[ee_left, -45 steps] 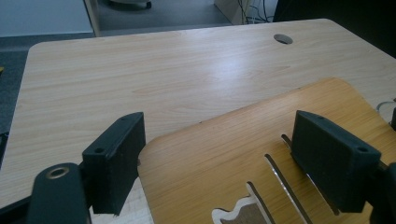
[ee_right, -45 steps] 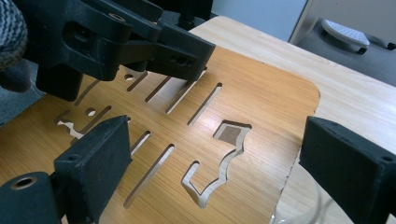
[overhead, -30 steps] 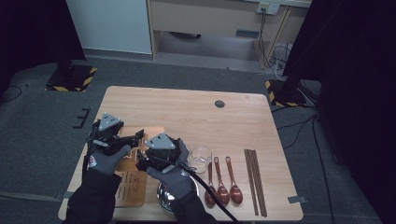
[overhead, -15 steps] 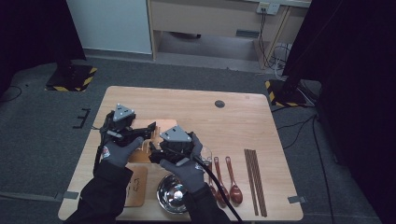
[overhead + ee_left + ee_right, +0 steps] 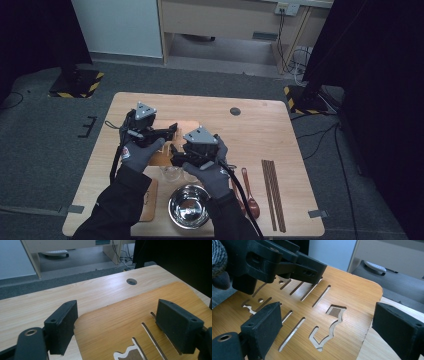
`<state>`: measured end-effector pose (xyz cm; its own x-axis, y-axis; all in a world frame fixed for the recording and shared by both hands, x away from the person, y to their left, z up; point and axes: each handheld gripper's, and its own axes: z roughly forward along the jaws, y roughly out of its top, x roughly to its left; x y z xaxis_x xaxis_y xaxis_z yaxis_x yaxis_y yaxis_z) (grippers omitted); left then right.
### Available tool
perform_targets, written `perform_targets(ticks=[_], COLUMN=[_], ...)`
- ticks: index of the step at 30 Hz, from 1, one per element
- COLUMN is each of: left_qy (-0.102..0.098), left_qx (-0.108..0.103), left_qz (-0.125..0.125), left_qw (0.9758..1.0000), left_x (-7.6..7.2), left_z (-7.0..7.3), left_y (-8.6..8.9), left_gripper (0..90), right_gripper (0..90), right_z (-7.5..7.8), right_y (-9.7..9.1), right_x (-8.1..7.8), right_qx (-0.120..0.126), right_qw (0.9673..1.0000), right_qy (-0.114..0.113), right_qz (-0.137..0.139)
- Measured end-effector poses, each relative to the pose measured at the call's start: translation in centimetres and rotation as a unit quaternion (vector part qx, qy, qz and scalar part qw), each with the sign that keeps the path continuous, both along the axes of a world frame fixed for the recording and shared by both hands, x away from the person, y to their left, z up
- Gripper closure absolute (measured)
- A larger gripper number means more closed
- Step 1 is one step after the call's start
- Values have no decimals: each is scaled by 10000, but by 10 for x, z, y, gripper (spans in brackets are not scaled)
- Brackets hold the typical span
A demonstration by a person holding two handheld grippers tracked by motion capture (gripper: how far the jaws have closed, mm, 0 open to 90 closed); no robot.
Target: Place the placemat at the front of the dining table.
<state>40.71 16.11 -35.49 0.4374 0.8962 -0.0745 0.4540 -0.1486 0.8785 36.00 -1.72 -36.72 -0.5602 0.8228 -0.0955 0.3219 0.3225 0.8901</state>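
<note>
A recording lab or studio is suggested rather than a home: a light wooden table with a round cable hole (image 5: 235, 111) is set on grey carpet tiles (image 5: 45, 150) and is hemmed in by black curtains (image 5: 380, 75) on 2 sides. Stand bases marked with yellow-and-black hazard tape (image 5: 75, 82) are placed on the floor at 2 table corners, and loose cables running from a wall socket (image 5: 292, 30) are seen beneath a pale wooden bench (image 5: 220, 20) behind.
</note>
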Motion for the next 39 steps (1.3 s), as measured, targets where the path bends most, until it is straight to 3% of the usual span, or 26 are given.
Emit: perform_targets(ticks=[20,39], left_qy=[74,195], left_qx=[95,141], left_qz=[-32,-25], left_qw=[9999,9997], left_x=[40,78], left_z=[1,-13], left_y=[-23,-36], left_gripper=[179,179], right_gripper=[93,93], right_z=[-2,-16], right_y=[-23,-33], right_x=[39,74], right_qx=[-26,-58], right_qw=[10000,9999], right_qy=[0,98], right_qz=[-53,-75])
